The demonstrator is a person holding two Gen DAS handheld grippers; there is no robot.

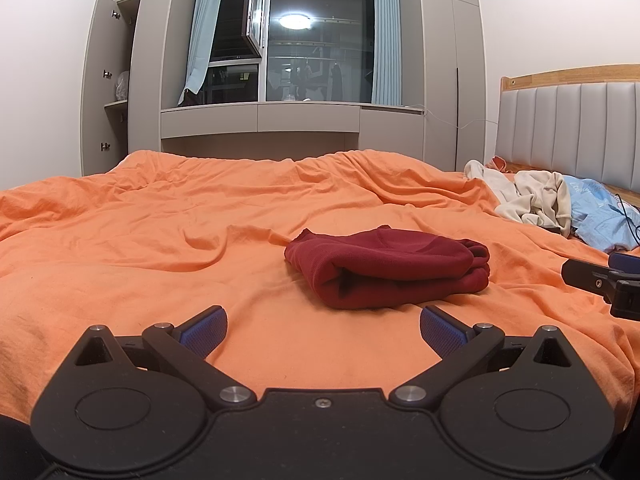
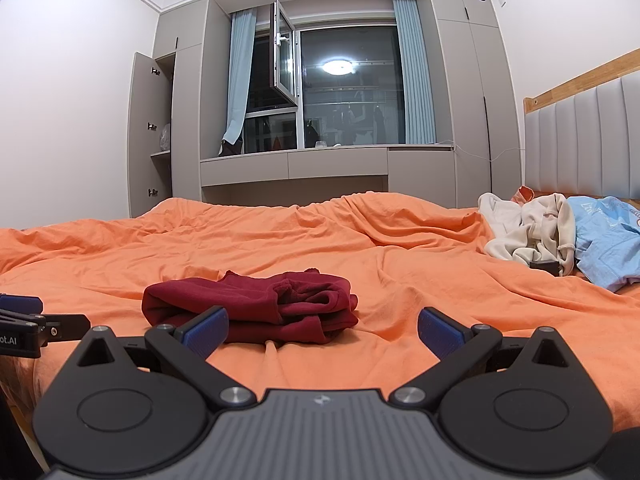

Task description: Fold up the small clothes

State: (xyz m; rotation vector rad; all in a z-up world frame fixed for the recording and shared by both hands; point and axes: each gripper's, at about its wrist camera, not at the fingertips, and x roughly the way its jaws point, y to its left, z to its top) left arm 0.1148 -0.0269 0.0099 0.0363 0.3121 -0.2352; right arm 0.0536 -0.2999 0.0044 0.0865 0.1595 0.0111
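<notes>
A dark red garment [image 1: 388, 266] lies folded into a small thick bundle on the orange bed cover [image 1: 160, 232]. My left gripper [image 1: 323, 330] is open and empty, low over the cover just in front of the bundle. In the right wrist view the same red bundle [image 2: 256, 304] lies ahead and to the left. My right gripper [image 2: 322, 330] is open and empty, and its left pad [image 2: 206, 330] overlaps the bundle's near edge in the picture. Each gripper shows at the edge of the other's view: the right one [image 1: 608, 276], the left one [image 2: 32, 324].
A loose pile of cream clothes [image 2: 528, 232] and a light blue garment [image 2: 608, 236] lies at the right near the padded headboard [image 2: 584, 140]. A small dark object [image 2: 544, 266] sits by the pile. Grey cupboards and a window stand beyond the bed.
</notes>
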